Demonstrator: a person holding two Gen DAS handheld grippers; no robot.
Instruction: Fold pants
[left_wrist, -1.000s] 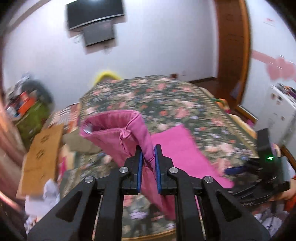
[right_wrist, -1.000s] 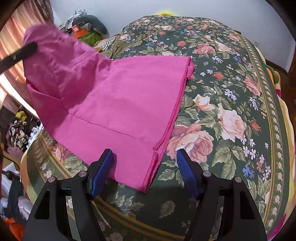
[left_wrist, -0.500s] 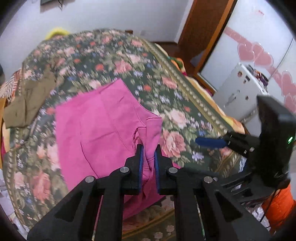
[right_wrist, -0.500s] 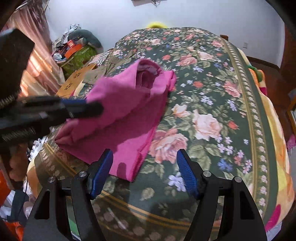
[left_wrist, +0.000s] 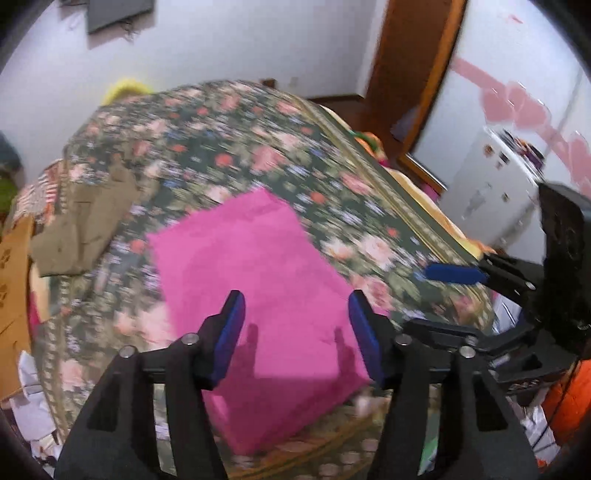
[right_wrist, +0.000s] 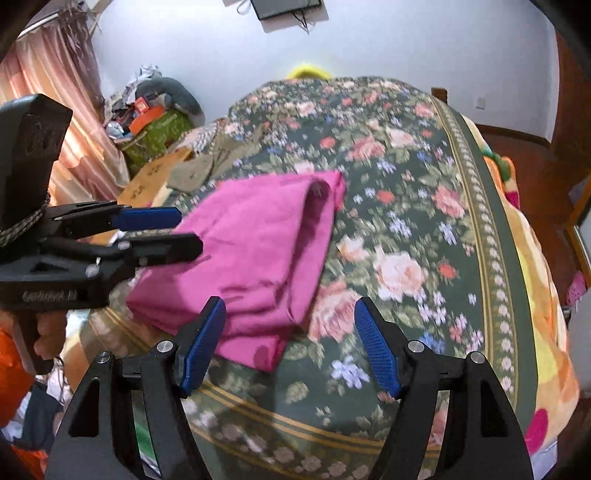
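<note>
Left wrist view — folded pants (left_wrist: 258, 280) lie beyond the spread left gripper (left_wrist: 297, 332).

I've got the pink pants (left_wrist: 258, 280) folded into a flat, neat rectangle lying near the bed's (right_wrist: 406, 229) front edge.

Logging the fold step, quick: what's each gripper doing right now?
Left gripper: open, holding nothing, above the pink pants.
Right gripper: open, holding nothing.
</note>
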